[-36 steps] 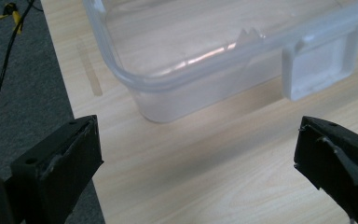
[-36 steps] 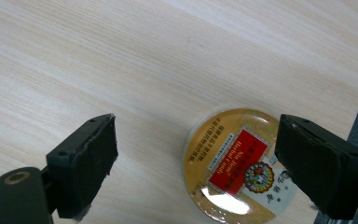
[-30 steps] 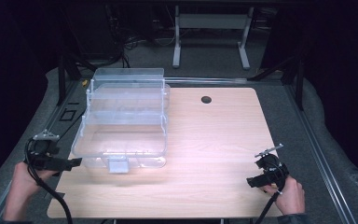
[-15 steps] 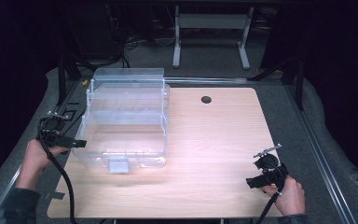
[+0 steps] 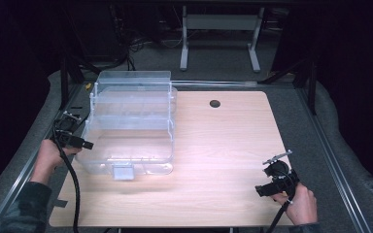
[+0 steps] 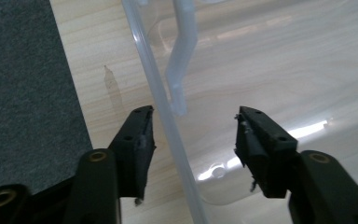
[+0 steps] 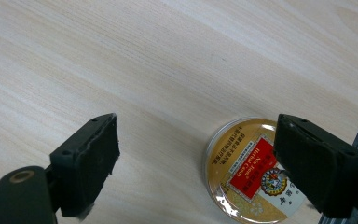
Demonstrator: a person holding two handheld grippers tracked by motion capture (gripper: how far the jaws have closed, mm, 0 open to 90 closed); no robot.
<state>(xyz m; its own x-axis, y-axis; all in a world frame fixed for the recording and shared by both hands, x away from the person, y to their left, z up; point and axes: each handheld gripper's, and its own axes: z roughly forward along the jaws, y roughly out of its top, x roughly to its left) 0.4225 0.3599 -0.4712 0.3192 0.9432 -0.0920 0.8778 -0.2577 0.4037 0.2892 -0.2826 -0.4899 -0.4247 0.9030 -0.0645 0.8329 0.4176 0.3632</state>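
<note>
Left gripper view: left claw [image 6: 193,135] just closing, still loose astride the clear box's wall [image 6: 168,121].

Box [image 5: 128,124] sits on the table's [image 5: 213,145] left half, left gripper [image 5: 80,144] at its left wall. Tin [image 7: 254,170] lies on the table near the right edge, under the right gripper [image 5: 264,189].

Bright overhead light pools on the table [image 5: 223,145], surroundings sink into darkness, and the high view is soft.
</note>
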